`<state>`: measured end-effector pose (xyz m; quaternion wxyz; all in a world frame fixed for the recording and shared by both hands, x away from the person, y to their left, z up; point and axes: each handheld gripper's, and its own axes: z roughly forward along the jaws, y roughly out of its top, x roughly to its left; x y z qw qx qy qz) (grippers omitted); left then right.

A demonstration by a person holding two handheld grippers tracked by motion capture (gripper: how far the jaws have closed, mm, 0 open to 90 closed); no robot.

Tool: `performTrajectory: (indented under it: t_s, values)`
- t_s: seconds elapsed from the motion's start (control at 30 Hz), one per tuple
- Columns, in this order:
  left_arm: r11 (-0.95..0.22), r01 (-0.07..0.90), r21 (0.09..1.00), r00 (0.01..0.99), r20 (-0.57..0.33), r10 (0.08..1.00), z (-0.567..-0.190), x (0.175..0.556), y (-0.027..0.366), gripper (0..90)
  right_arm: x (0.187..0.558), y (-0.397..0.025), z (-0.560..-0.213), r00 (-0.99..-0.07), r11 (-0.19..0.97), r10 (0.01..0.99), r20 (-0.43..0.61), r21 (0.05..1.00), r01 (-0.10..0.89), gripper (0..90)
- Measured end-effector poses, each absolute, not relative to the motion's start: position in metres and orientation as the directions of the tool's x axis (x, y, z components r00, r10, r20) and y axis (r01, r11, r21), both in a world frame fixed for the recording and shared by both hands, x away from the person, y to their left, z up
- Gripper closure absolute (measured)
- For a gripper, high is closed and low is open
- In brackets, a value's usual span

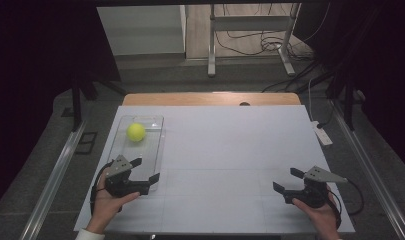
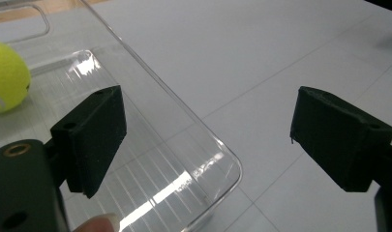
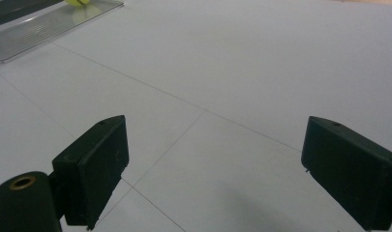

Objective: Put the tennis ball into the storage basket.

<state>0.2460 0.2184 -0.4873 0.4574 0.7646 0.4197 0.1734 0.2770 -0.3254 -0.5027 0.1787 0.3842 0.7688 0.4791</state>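
Tennis ball lay in the far half of a clear tray at the table's left side; tray's long axis ran away from the person, near to far.

Left gripper sat over the tray's near end, jaws spread wide, nothing between them. From its own view the ball stood ahead and off to the left of the jaws, one jaw above the ribbed tray floor, the other out past the tray's rounded near corner over bare table.

Right gripper rested at the table's right near edge, jaws likewise wide and empty, well apart from tray and ball; its view caught the tray far off to the upper left.

Judgement: left hand was plainly the nearer. A reach would run forward along the tray's length, shifting leftward to centre the ball.
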Motion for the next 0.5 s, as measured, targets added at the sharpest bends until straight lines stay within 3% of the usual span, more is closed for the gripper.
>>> performTrajectory:
  t_s: [0.5]
  values:
    - [-0.234,0.483,0.843,0.587,-0.113,0.802,-0.4902,0.2450,0.2182,13.6,0.2766,-0.3238,-0.5025,-0.648,0.250,0.756,0.089,0.876,0.412,9.8]
